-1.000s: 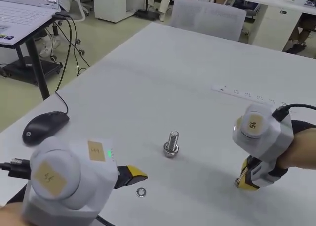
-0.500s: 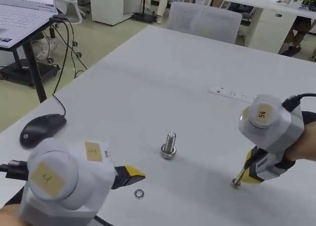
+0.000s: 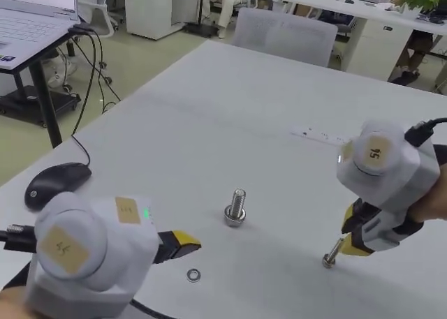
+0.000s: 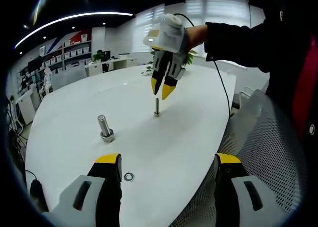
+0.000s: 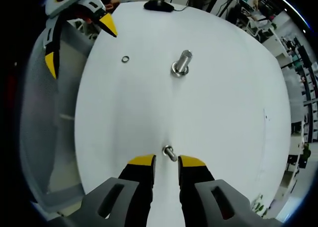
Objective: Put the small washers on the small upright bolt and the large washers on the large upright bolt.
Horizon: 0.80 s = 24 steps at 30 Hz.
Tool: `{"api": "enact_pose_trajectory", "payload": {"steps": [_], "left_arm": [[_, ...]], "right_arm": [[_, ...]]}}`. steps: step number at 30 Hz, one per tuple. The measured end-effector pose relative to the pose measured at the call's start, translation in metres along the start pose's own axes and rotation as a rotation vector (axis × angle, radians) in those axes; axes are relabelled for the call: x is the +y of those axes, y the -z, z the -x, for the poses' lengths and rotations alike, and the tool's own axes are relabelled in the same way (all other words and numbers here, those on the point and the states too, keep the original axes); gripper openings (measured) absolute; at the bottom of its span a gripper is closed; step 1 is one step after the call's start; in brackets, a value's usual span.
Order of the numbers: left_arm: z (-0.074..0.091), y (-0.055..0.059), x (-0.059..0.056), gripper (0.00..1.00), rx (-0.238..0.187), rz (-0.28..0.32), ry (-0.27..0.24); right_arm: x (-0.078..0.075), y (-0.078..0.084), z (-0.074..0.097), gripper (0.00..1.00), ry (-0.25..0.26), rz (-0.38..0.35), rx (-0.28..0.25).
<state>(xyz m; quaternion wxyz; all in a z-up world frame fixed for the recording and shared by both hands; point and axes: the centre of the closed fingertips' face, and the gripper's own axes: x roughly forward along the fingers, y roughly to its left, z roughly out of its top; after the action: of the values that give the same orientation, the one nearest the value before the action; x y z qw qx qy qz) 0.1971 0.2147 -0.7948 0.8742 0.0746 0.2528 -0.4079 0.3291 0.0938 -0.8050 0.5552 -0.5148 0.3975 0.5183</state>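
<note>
A large upright bolt (image 3: 235,209) stands mid-table with washers around its base (image 5: 181,63) (image 4: 104,127). The small bolt (image 3: 331,253) stands upright to its right (image 4: 156,108). My right gripper (image 3: 360,239) hangs just above the small bolt (image 5: 170,152), jaws a little apart and holding nothing (image 5: 166,161). From the left gripper view the right gripper (image 4: 164,88) clears the bolt's top. A small washer (image 3: 193,275) lies flat near the front edge (image 4: 129,177) (image 5: 125,59). My left gripper (image 4: 168,162) is open wide beside it (image 3: 178,246), empty.
A black mouse (image 3: 56,183) rests at the table's left edge with its cable. A white power strip (image 3: 318,135) lies farther back on the right. A grey chair (image 3: 283,36) stands behind the white table (image 3: 209,109). A laptop (image 3: 35,19) sits on a side desk.
My right gripper has lifted off the small bolt, which now stands alone beneath it. The left gripper and the washer keep their places; the head camera has shifted.
</note>
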Motion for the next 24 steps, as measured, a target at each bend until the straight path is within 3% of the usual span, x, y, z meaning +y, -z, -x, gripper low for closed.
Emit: {"api": "enact_pose_trajectory", "payload": {"steps": [8, 24], "left_arm": [[0.002, -0.002, 0.003, 0.75, -0.012, 0.001, -0.016], [0.004, -0.004, 0.012, 0.73, -0.029, 0.023, -0.056]], "right_arm": [[0.009, -0.032, 0.004, 0.19, -0.01, 0.054, -0.04], [0.048, -0.102, -0.034, 0.19, -0.109, 0.206, -0.074]]}}
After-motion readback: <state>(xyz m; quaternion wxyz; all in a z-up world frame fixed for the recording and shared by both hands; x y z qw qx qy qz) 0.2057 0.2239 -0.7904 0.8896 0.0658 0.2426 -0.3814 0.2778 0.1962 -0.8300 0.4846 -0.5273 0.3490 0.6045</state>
